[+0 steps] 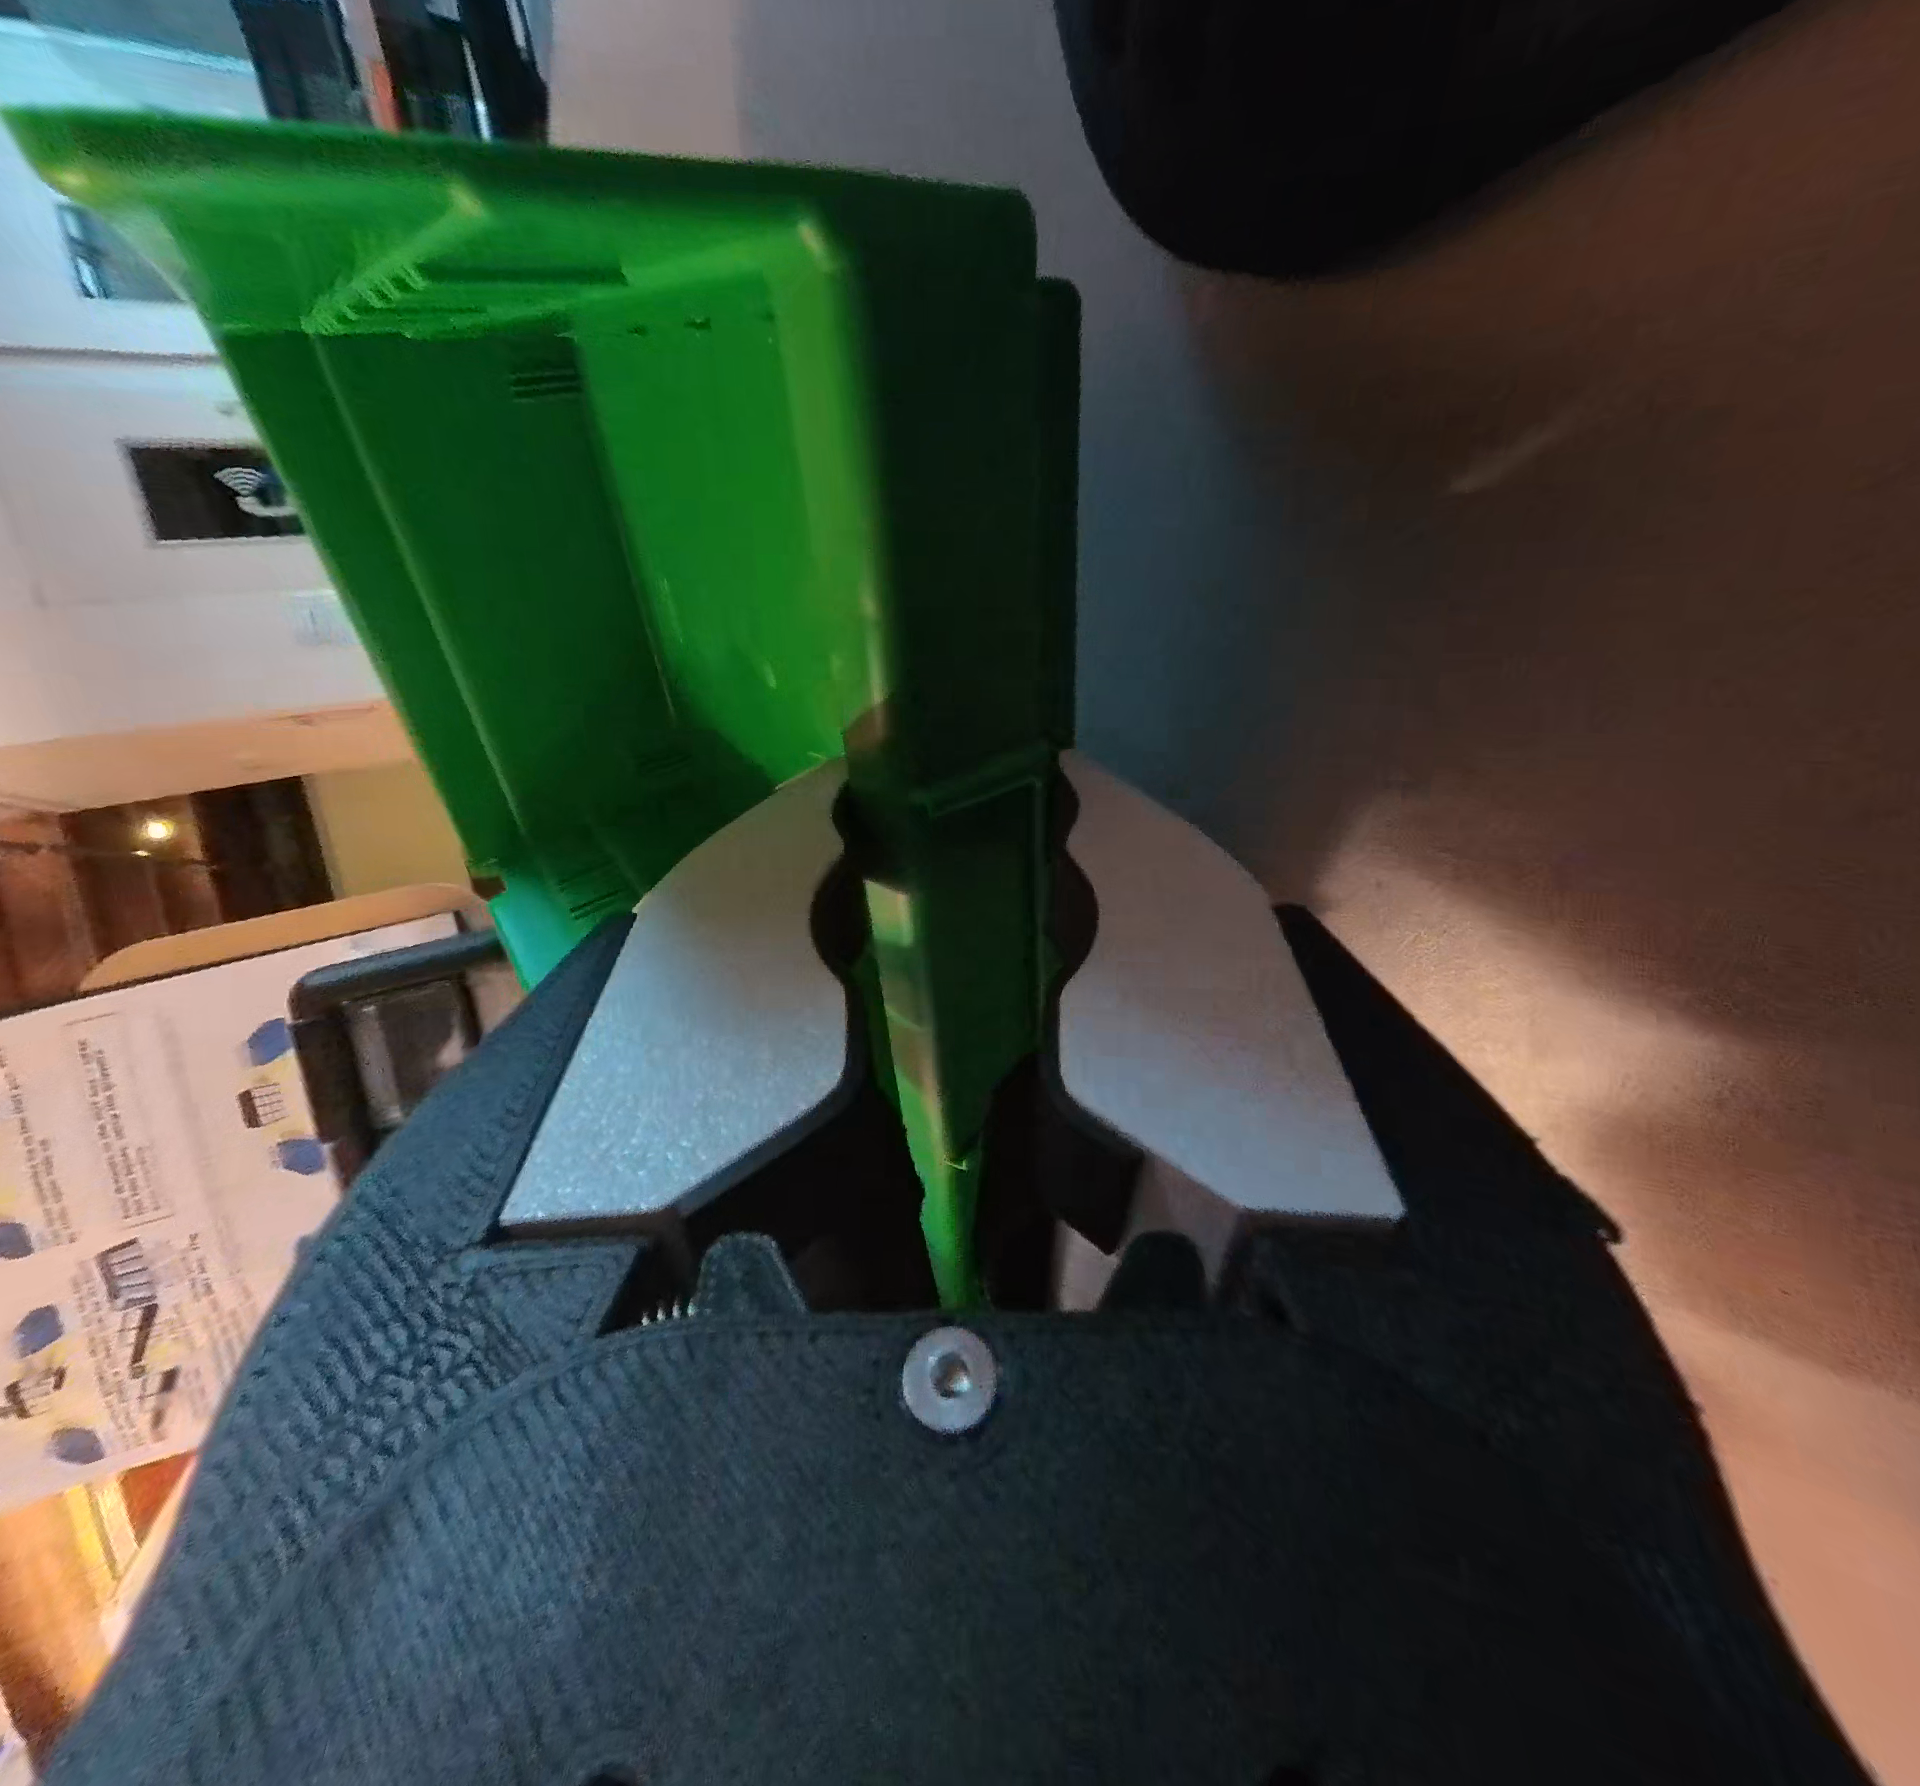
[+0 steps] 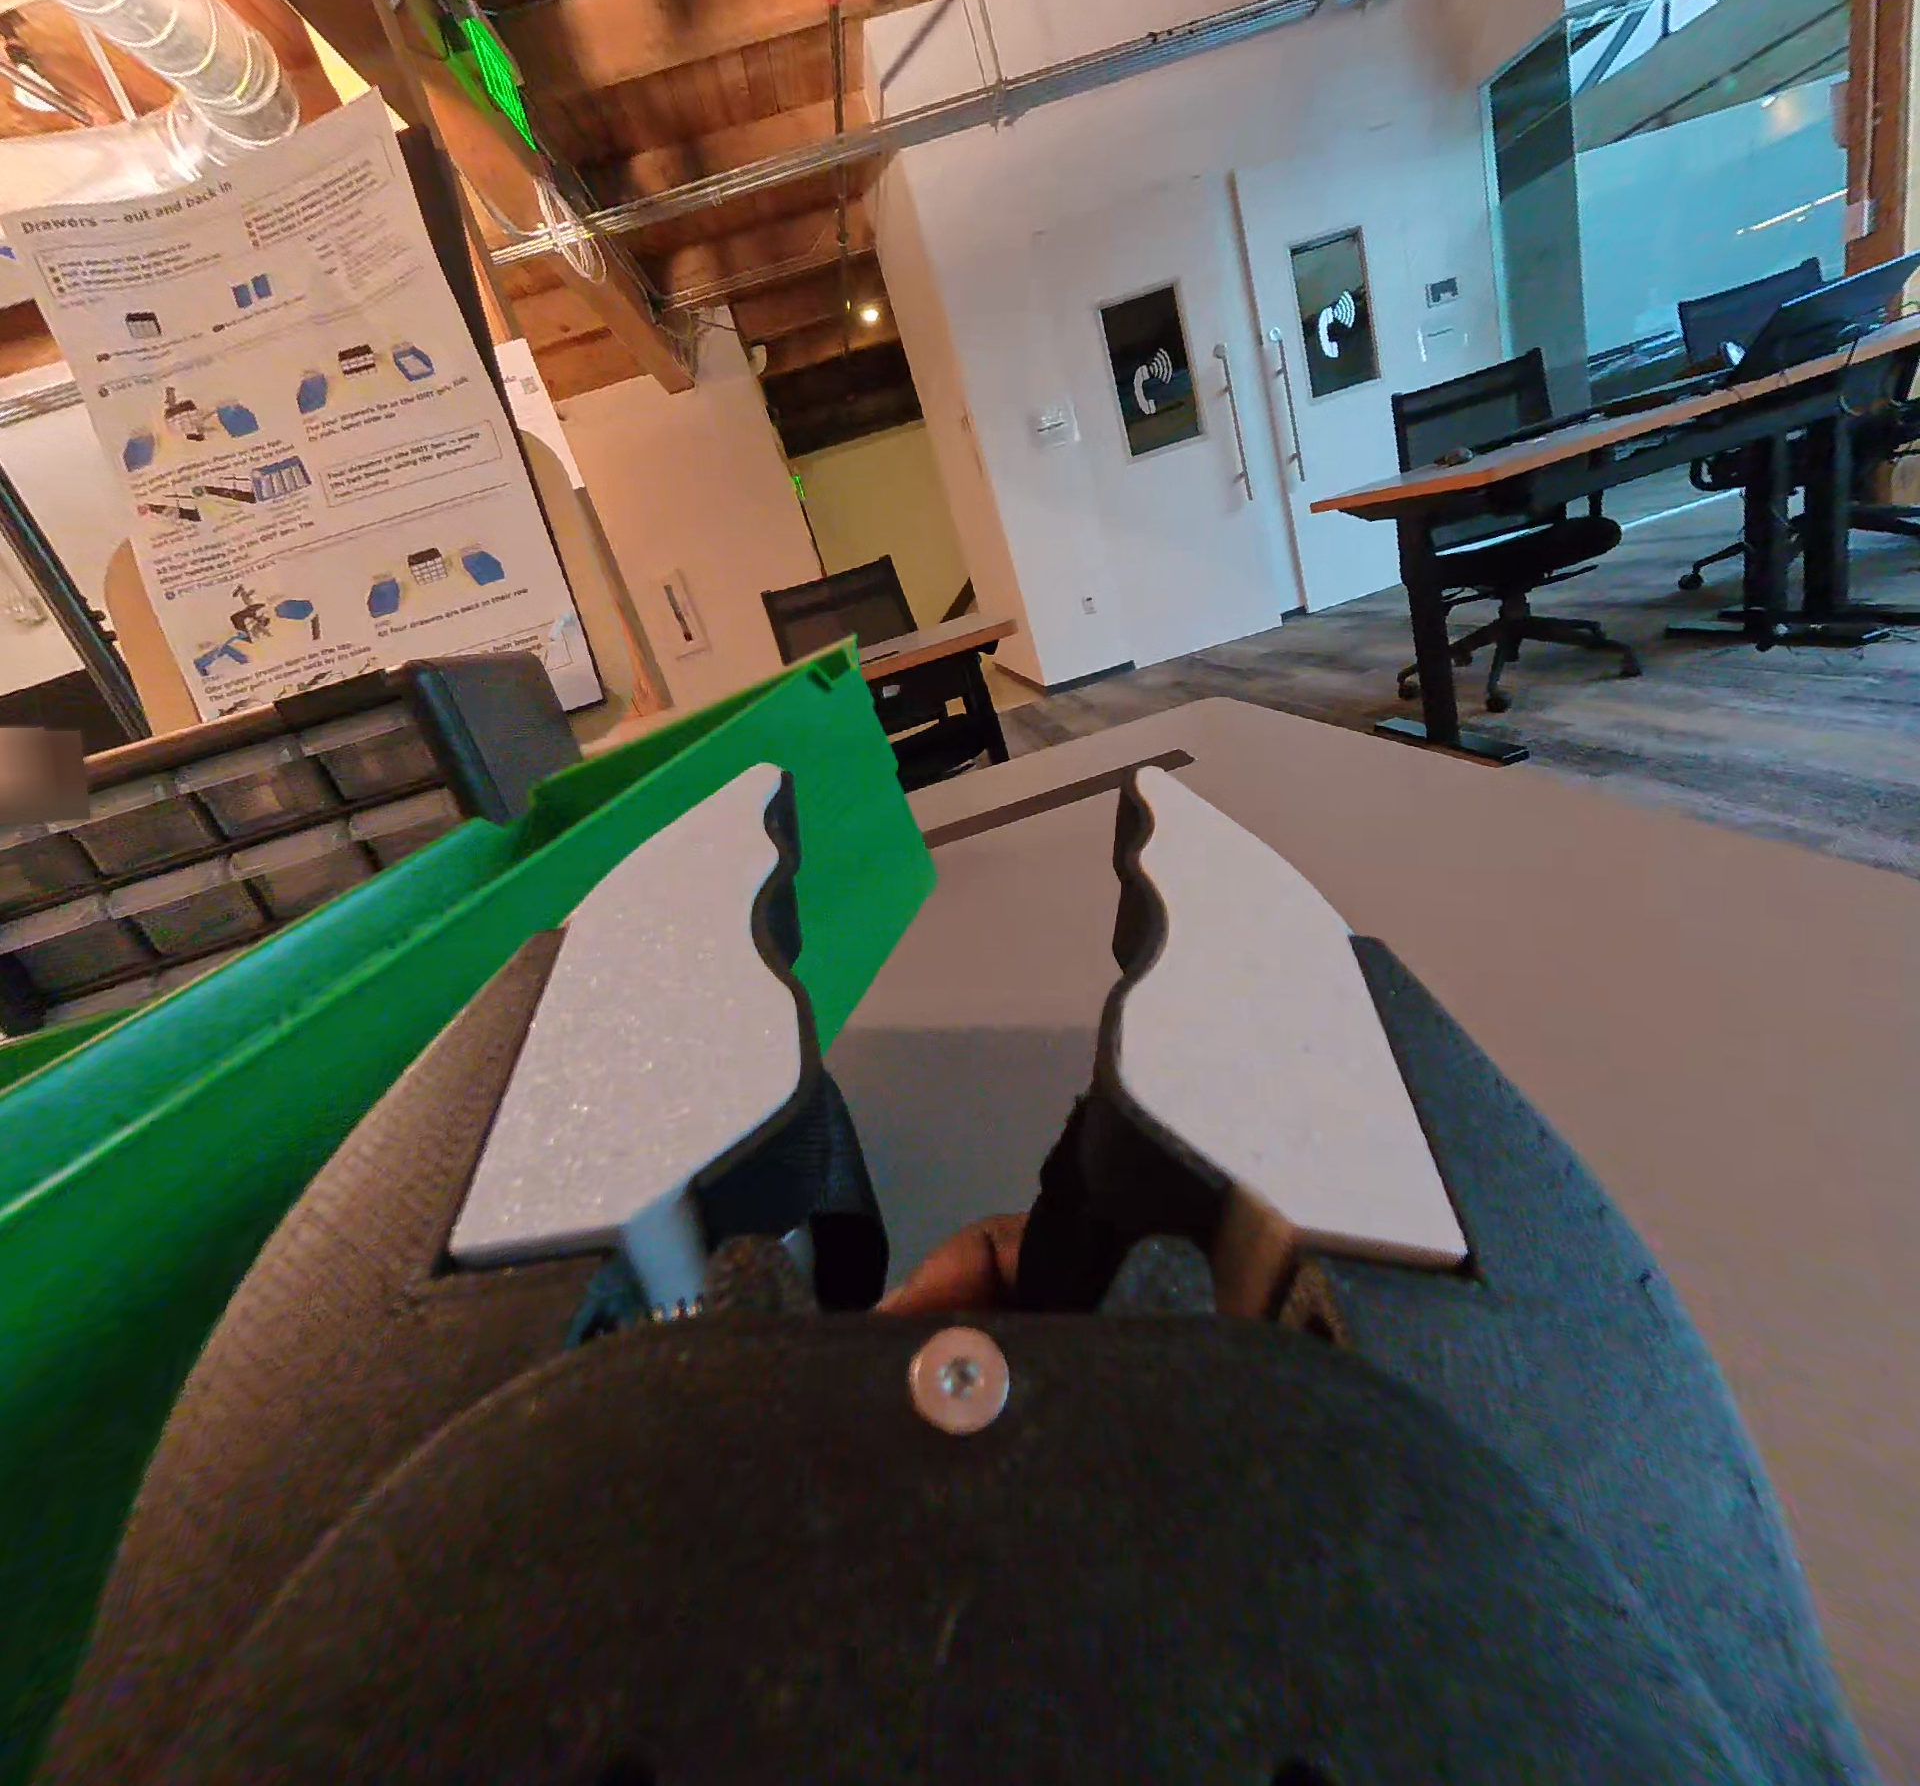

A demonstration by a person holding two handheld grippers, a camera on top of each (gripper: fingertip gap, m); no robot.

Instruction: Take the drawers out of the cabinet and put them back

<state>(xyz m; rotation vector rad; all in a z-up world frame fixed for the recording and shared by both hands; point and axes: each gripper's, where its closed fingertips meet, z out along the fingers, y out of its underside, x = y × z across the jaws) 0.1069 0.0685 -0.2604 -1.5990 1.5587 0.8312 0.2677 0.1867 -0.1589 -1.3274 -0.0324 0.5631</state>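
Observation:
My left gripper (image 1: 951,801) is shut on the rim wall of a green plastic bin (image 1: 623,489), which fills the middle of the left wrist view; that view is rolled sideways. The same green bin (image 2: 416,1009) runs along the left of the right wrist view. My right gripper (image 2: 956,791) is open and empty, above the tan table (image 2: 1455,1009), just right of the bin's wall. A dark cabinet (image 2: 208,853) with several small translucent drawers stands behind the bin at the far left.
A paper instruction poster (image 2: 291,406) hangs behind the cabinet. Office desks with black chairs (image 2: 1558,489) stand far off to the right. A dark rounded object (image 1: 1455,22) hangs close over the table (image 1: 1558,801) in the left wrist view.

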